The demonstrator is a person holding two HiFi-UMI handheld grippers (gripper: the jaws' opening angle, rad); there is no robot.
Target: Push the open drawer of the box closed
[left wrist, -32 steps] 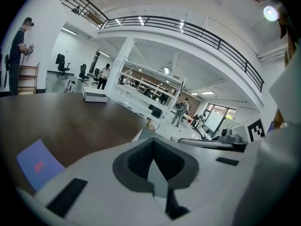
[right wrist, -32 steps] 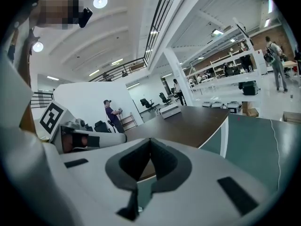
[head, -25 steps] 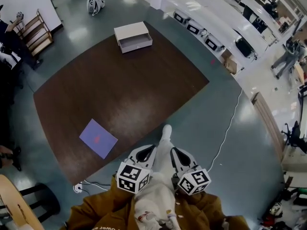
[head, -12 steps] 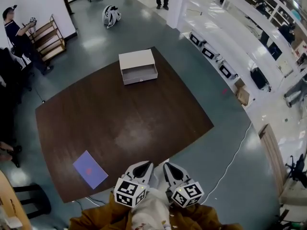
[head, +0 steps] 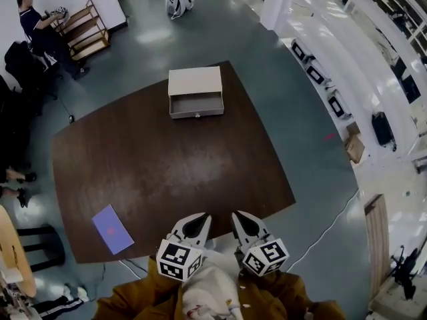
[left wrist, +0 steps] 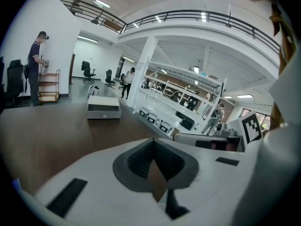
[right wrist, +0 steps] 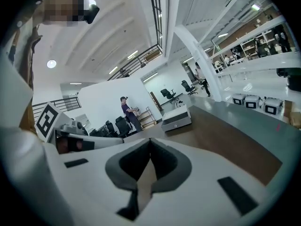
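A pale box [head: 195, 81] stands at the far edge of the dark brown table [head: 160, 172], with its drawer [head: 196, 105] pulled out toward me and empty. The left gripper view shows the box [left wrist: 103, 107] small and far off, and the right gripper view shows the box [right wrist: 176, 118] the same way. My left gripper [head: 196, 218] and right gripper [head: 237, 217] hover side by side at the table's near edge, close to my body. Both are shut with nothing between the jaws and are far from the box.
A purple sheet [head: 112, 229] lies on the table's near left corner. A person stands by a wooden shelf cart [head: 85, 27] at the far left. White shelving [head: 347, 59] runs along the right. A chair [head: 17, 252] sits at the lower left, and a bag [head: 177, 0] lies beyond the table.
The view has shifted: the box now sits nearer the middle of the frame, and the purple sheet has slid to the left. Both grippers stay shut and low by my body.
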